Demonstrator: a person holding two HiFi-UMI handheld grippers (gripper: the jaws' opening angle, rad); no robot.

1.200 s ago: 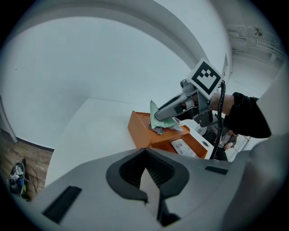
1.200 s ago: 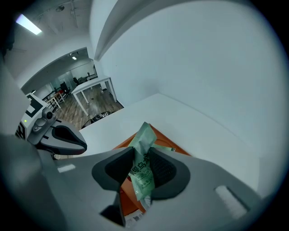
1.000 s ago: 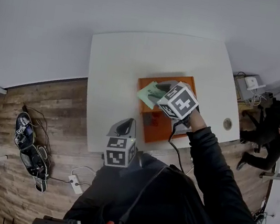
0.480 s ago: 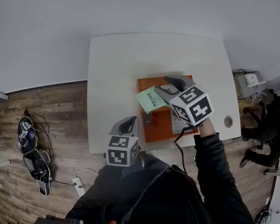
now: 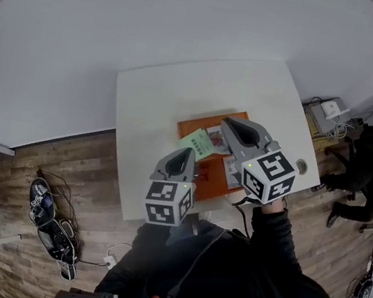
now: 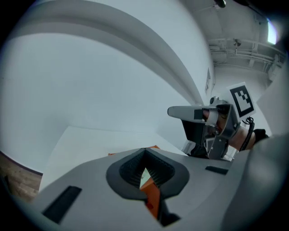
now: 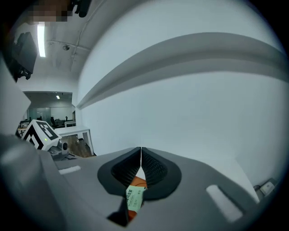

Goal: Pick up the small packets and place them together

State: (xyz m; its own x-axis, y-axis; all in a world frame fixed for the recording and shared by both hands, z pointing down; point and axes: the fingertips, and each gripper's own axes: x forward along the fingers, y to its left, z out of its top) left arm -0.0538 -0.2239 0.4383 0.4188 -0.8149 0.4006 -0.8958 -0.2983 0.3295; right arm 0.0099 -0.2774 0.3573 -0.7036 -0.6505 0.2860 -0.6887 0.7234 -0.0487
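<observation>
White tabletop (image 5: 159, 98) over wood-plank floor (image 5: 43, 156), with a flat orange tray (image 5: 192, 126) toward its near edge. Pale green paper packet (image 5: 197, 141) flat on the tray's left edge; just beside it on the right, a smaller packet with reddish print (image 5: 215, 135). Left gripper (image 5: 187, 151) above the tray's near left corner, jaws together, empty. Right gripper (image 5: 228, 122) above the tray's right half, jaws just closed, tips touching, nothing between.

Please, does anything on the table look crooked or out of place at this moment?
Only one small thing: the green packet lies turned at an angle at the left edge of the orange tray and seems to reach slightly over that edge onto the white table. Nothing looks spilled or damaged.
</observation>
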